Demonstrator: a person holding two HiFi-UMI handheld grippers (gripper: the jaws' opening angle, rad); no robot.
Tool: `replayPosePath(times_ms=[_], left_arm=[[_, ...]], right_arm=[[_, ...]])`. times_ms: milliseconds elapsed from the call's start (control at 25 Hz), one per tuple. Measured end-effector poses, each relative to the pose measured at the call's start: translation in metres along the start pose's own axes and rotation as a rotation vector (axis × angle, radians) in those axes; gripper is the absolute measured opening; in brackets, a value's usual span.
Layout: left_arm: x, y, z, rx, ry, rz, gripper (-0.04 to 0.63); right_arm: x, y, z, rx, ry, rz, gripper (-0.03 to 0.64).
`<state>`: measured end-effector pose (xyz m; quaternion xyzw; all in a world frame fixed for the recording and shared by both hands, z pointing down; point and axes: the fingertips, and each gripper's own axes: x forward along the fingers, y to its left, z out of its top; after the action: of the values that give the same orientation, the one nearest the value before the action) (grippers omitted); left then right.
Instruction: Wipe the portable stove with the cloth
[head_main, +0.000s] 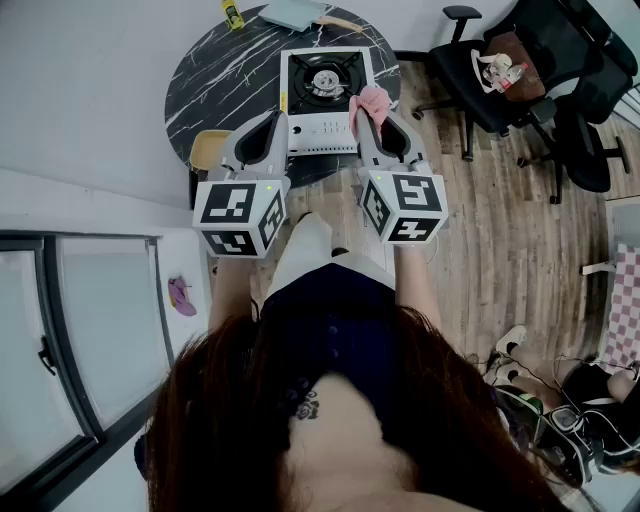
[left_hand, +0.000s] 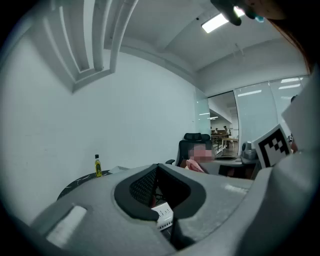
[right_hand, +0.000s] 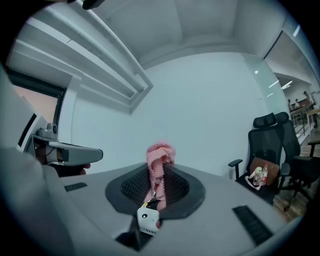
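Left of stove (head_main: 322, 95): bare worktop (head_main: 215, 75) is left open.
Behind stove: the far rim is taken by a yellow bottle (head_main: 232, 14) and a flat grey item (head_main: 292, 12).
Right of stove: scant worktop is left; an office chair (head_main: 500, 70) is stood well apart.
Front of stove: blocked by left tool (head_main: 283, 118) and right tool (head_main: 365, 108).

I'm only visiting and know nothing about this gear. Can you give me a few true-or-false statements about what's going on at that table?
1. The right tool grips a pink cloth. True.
2. The left tool holds a sponge. False: its jaws are together with nothing between them.
3. The portable stove sits on a round dark table. True.
4. The cloth lies spread over the burner. False: it is in the right tool, by the stove's right edge.
5. A yellow bottle stands on the table. True.
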<state>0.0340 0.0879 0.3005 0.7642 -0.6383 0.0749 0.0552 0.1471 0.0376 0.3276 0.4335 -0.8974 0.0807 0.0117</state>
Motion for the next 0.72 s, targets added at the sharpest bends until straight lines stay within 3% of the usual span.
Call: replayPosePath(times_ms=[320, 720], left_arm=[[0.024, 0.024, 0.006, -0.026, 0.005, -0.001, 0.011], [0.054, 0.062, 0.01, -0.1, 0.005, -0.001, 0.011]], right_arm=[[0.027, -0.002, 0.008, 0.029, -0.016, 0.02, 0.063], [0.079, -0.002, 0.009, 0.024, 0.036, 0.028, 0.063]])
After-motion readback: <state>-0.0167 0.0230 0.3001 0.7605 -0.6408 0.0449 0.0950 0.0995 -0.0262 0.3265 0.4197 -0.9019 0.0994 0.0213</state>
